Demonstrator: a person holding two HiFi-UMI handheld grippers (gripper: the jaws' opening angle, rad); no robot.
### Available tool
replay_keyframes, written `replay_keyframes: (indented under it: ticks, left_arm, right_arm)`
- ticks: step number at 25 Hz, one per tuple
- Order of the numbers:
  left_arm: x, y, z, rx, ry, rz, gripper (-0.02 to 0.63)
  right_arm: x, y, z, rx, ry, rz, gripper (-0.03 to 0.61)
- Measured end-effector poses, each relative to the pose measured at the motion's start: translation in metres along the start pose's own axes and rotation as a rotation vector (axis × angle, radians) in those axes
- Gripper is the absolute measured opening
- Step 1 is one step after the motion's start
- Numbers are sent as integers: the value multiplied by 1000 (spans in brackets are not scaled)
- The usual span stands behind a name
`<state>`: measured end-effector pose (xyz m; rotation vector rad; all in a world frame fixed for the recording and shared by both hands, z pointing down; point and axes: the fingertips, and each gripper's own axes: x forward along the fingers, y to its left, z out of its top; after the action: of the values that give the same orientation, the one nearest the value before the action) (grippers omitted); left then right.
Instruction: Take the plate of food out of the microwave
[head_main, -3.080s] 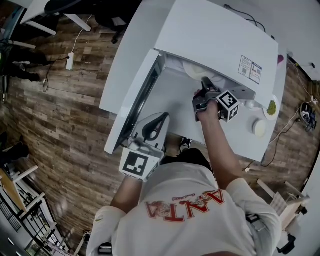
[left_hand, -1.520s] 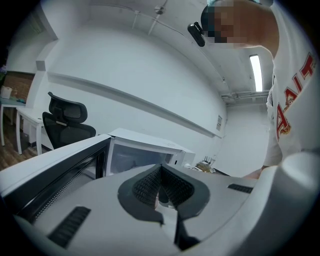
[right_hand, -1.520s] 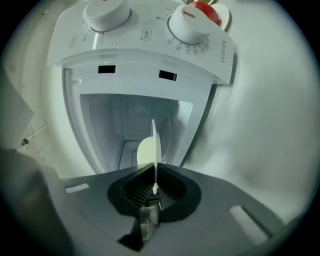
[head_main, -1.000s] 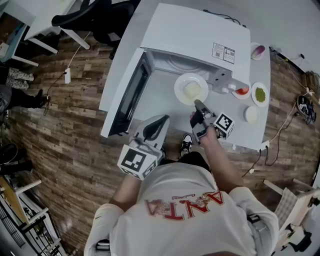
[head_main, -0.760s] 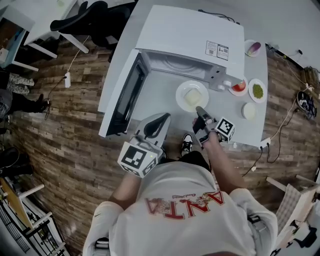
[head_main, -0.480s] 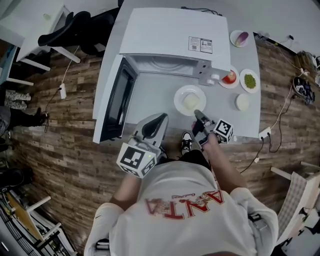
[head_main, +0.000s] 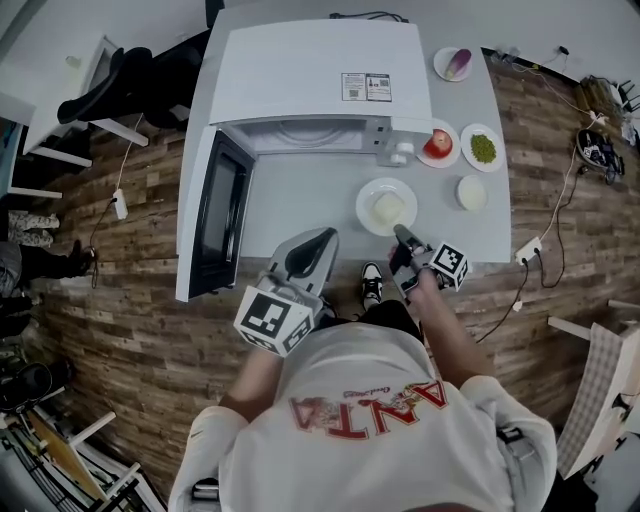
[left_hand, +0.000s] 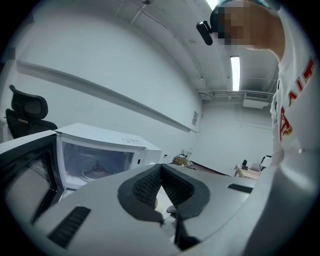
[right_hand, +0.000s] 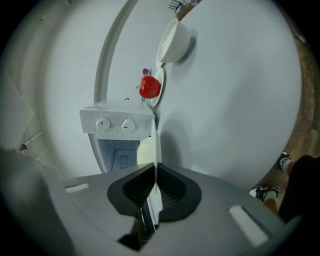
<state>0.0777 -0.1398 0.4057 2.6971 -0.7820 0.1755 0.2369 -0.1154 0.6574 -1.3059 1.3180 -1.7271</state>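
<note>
Right gripper view: the right gripper (right_hand: 154, 170) has its jaws nearly together, pinching the rim of the plate (right_hand: 157, 142), pale food (right_hand: 144, 152) on it. Left gripper view: the left gripper (left_hand: 160, 170) has its jaws together, nothing between them. Head view: the plate is out of the microwave (head_main: 310, 85), over the table (head_main: 300, 200); we cannot tell whether it rests. We judge set-down in hand: next, lower level and release. The white bowl (head_main: 470, 192) and red fruit (head_main: 437, 145) crowd the right; the open door (head_main: 213, 215) stands well apart.

Label (head_main: 365, 87) print unreadably small; microwave door (left_hand: 25, 185) cut by frame edge
</note>
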Motion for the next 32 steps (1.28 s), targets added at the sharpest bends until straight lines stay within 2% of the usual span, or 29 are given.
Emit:
replay_keyframes:
  ticks: [10,18,22,25,28,32]
  left_arm:
    - [11,-6,-4,-2,12,-14,9]
    - [3,2,-4,-20,6,19,9]
    - [-1,7,-3,-24,1,35,9]
    - [-2,8,-5,-32,6,37,9]
    - [-3,8,-7,-43,15,33,9]
    - [-3,9,-9,-49,22,33,9]
  right_arm:
    - [-5,-13,13,15,-24,-33,17]
    - [-3,-20,23,23,-26,-37,17]
    - [-3,-25,24,24,-25,-70,18]
    - [-2,-25,25,-13,-12,-94,18]
    - [-1,-22,23,-60,14,-107,44]
    - [0,-18,21,-183,62,-145,87]
